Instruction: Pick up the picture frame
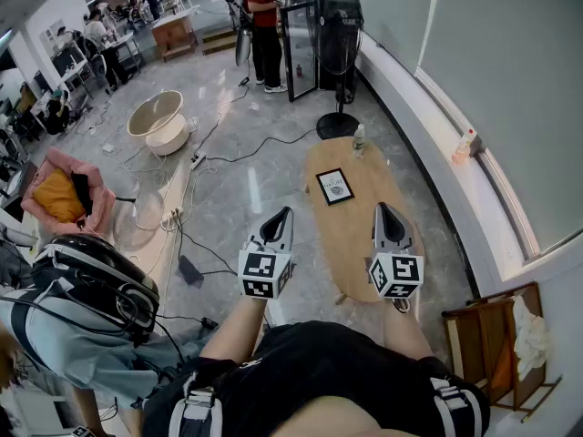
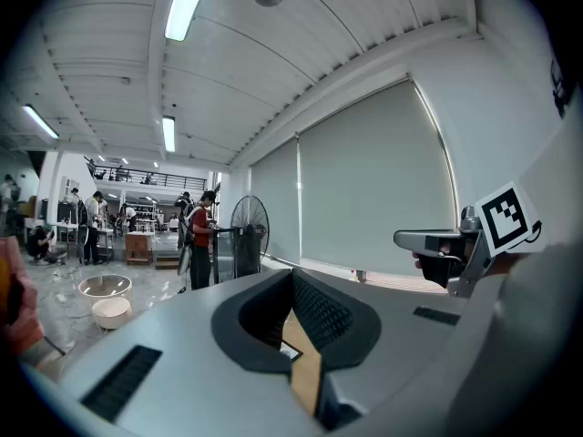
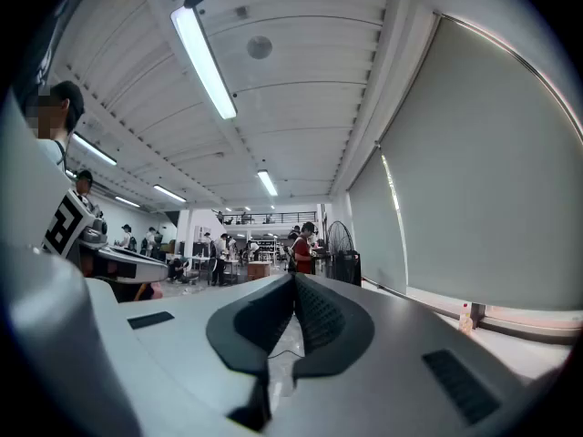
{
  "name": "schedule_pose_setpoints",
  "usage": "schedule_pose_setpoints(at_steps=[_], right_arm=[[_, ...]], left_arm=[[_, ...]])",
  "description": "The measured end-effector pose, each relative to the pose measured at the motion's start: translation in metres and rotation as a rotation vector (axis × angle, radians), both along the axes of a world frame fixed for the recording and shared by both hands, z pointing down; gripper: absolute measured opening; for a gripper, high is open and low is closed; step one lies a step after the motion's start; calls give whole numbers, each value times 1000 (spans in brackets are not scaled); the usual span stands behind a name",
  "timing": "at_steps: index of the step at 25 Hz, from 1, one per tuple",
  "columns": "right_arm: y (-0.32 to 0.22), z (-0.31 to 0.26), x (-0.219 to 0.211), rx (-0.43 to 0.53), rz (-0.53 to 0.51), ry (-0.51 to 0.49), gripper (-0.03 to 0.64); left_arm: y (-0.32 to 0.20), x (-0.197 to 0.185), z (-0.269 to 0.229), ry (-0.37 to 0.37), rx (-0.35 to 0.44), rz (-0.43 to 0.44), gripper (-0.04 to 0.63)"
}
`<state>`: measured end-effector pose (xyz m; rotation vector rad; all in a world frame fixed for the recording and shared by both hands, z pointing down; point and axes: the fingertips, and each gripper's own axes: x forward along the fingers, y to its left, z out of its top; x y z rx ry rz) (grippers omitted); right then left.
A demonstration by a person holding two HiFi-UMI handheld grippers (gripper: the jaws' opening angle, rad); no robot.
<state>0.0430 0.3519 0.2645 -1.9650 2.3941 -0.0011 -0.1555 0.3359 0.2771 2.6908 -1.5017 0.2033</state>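
Jaws are seen pressed together on both tools, with nothing gripped: the left gripper [image 1: 284, 215] is held over the floor just off the left edge of the tabletop [image 1: 351, 244], the right gripper [image 1: 381, 209] above its right side. The picture frame [image 1: 334, 187] is found lying flat on the wooden tabletop, ahead of and between both grippers, untouched, with a small bottle [image 1: 359, 138] stood at the far end.

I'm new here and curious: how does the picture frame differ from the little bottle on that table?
The picture frame lies flat; the bottle stands upright. The frame is dark and square, the bottle pale and slim. Both rest on the wooden table.
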Motion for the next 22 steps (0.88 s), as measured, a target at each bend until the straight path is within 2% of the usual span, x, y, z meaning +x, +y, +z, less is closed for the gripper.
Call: schedule_pose_setpoints(at_steps=[10,19,22], right_arm=[[-1,4,5,-9,4,-10,17],[-10,16,-26,-9,-2,-1,17],[-14,15,-46,-12,-1,3,17]], left_arm=[[1,6,-1,-9,-1,-5,21],[-6,-20,12,-3,4,-5,21],[-10,-40,12,8,1,-4,21]])
